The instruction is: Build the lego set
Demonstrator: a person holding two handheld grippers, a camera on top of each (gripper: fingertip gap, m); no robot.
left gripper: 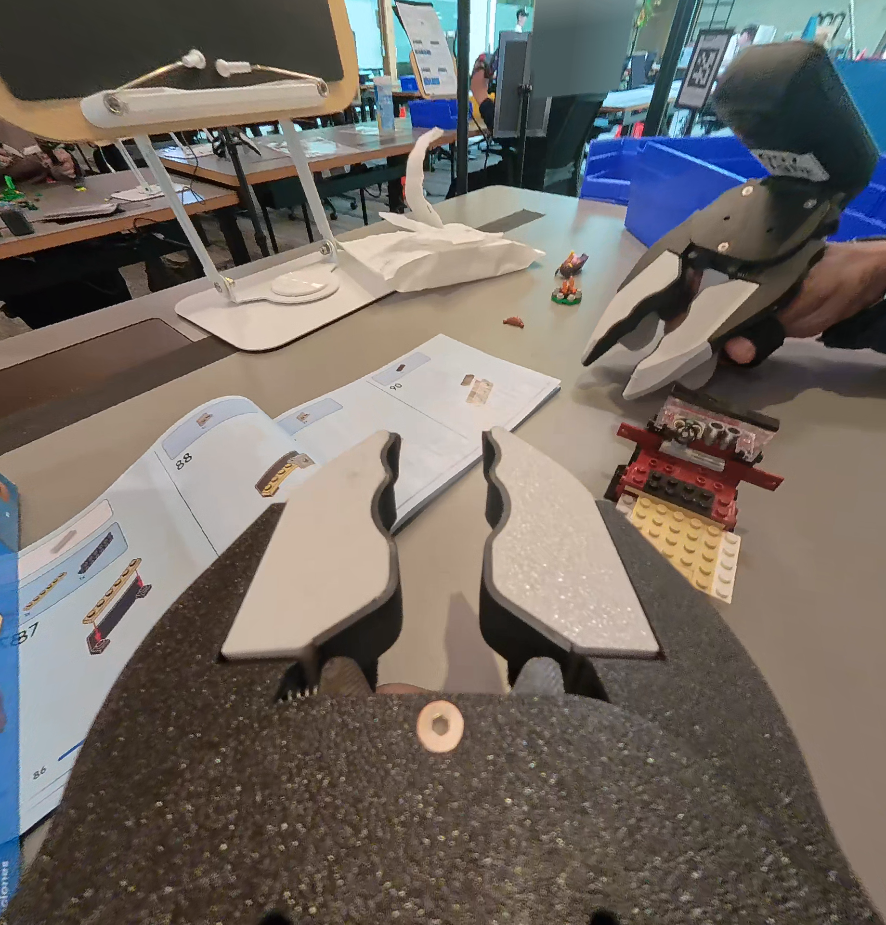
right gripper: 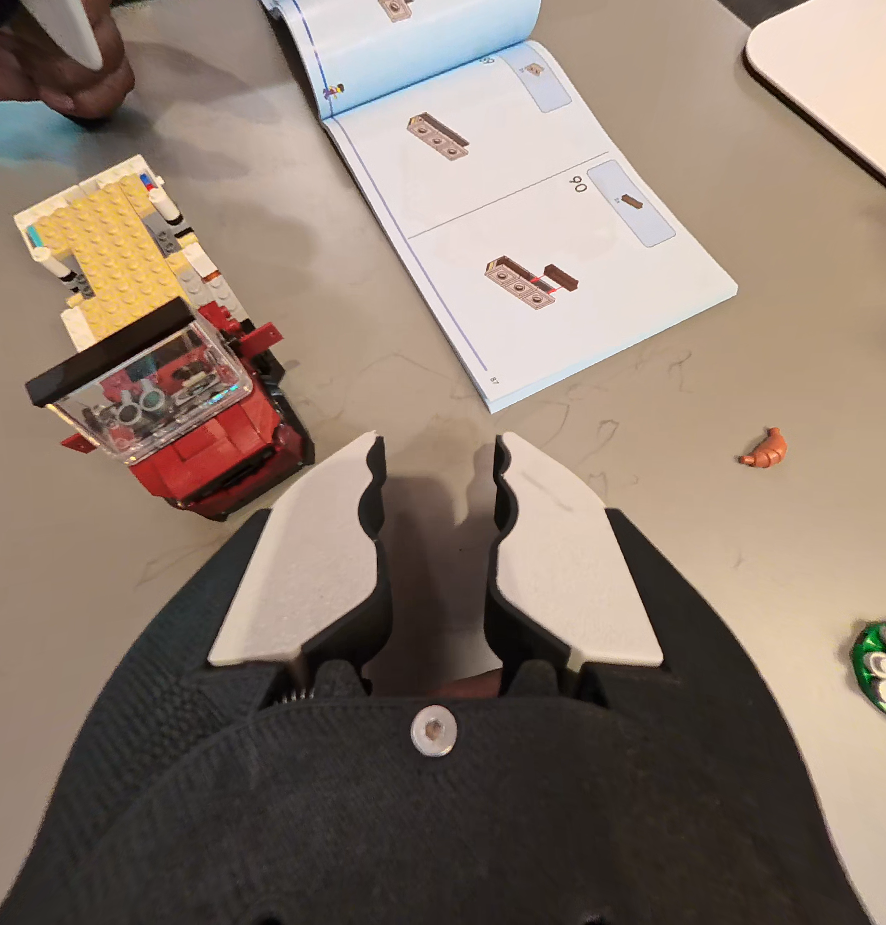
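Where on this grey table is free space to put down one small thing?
The table is bare between the brick model and the open instruction booklet, and again between the booklet's near corner and the small brown croissant piece. The open right gripper hangs over bare table too. It is crowded around the white stand base.

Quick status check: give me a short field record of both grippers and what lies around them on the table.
left gripper: open, nothing between its fingers, over the open light-blue instruction booklet
right gripper: open, nothing between its fingers, over bare grey table
nearest to right gripper: red, tan and white toy-brick vehicle with a clear windscreen, to its left, not touched
small parts: brown toy croissant; round green studded brick piece, both to the right
background: white tablet stand; crumpled white bag
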